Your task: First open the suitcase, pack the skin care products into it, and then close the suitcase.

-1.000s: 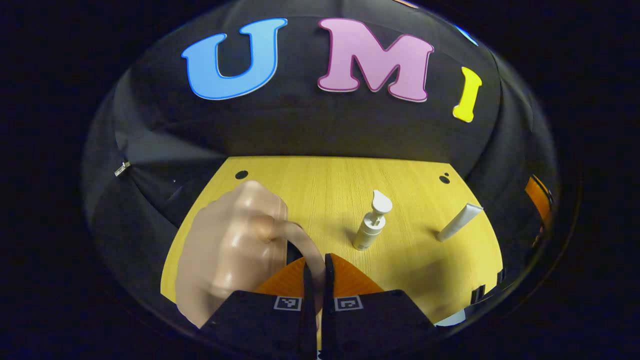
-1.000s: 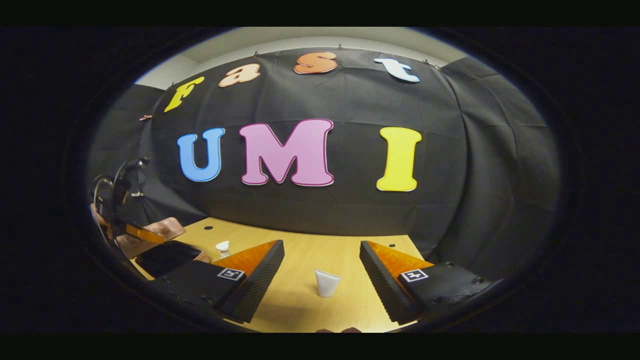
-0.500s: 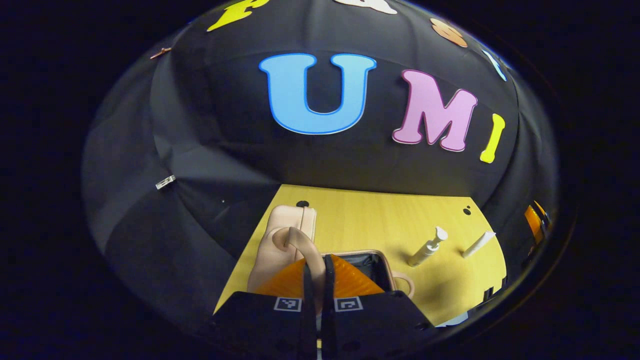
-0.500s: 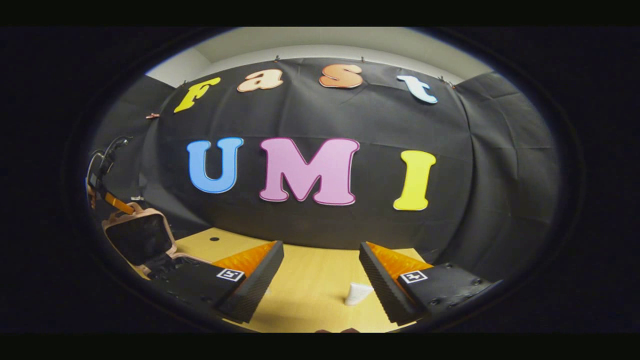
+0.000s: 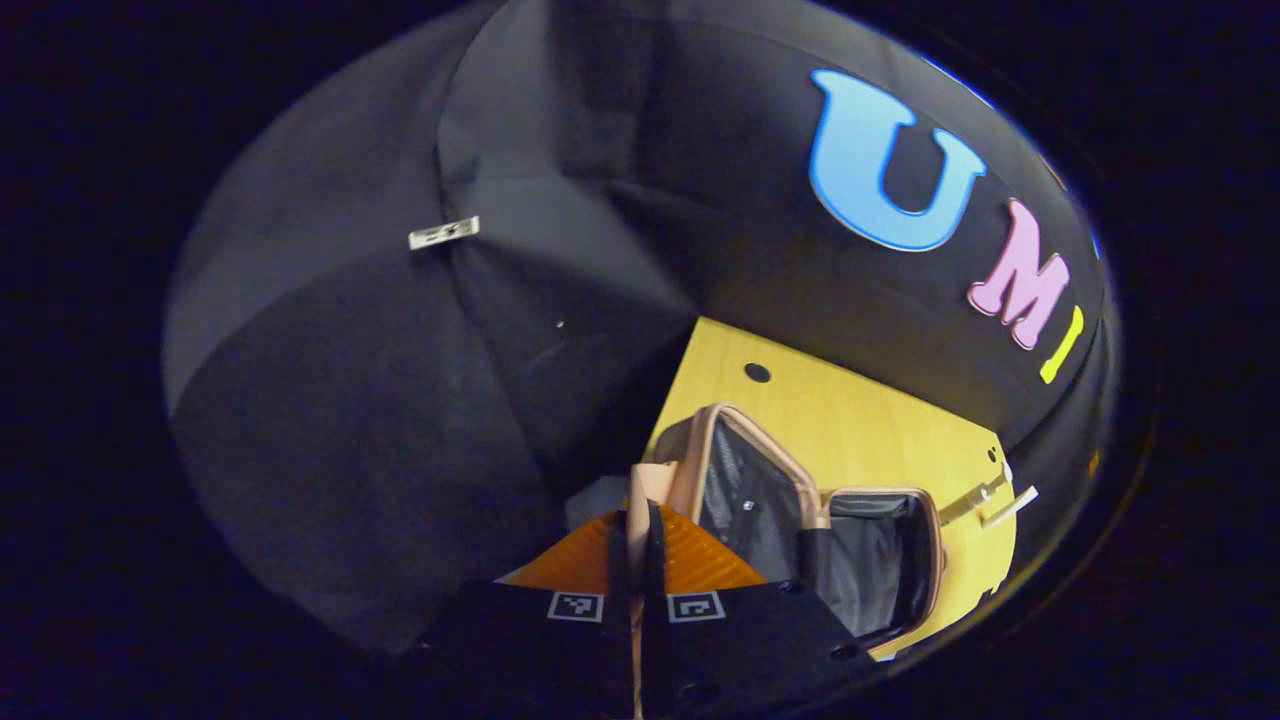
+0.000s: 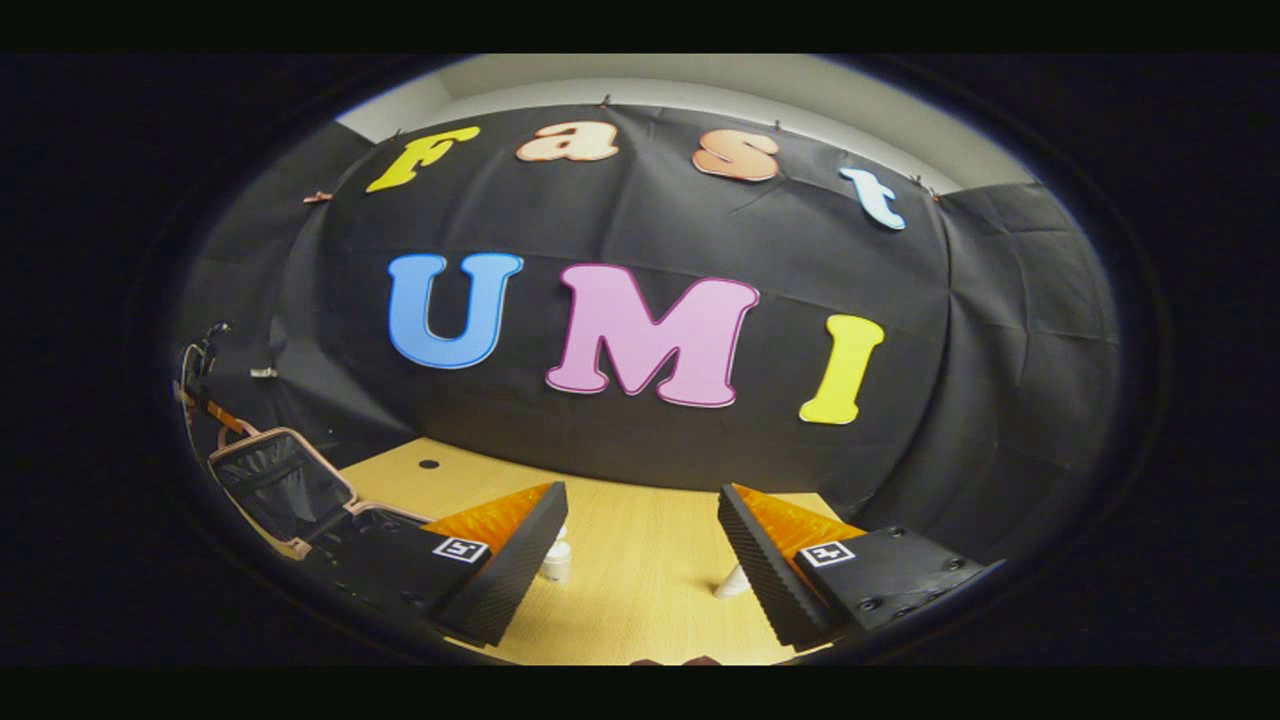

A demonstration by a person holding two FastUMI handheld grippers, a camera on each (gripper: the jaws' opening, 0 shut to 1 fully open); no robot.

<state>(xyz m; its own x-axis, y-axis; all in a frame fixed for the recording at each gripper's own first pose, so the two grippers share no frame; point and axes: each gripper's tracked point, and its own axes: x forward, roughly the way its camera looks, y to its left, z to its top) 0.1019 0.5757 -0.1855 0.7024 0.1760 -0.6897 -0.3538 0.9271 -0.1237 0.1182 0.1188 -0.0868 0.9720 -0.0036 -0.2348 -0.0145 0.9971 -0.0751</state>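
Fingers: my left gripper (image 5: 638,520) pinches the lid handle (image 5: 645,487); right gripper (image 6: 640,545) spread, empty.
Done: suitcase (image 5: 870,560) open.
Left: I pack bottle (image 6: 556,560), tube (image 6: 730,582), close.

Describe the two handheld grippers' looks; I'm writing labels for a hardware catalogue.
The right gripper has two wedge-shaped fingers, ribbed orange outside with black ridged pads, on black bodies bearing small square black-and-white markers. The left gripper looks the same: orange ribbed fingers, black body, two square markers.
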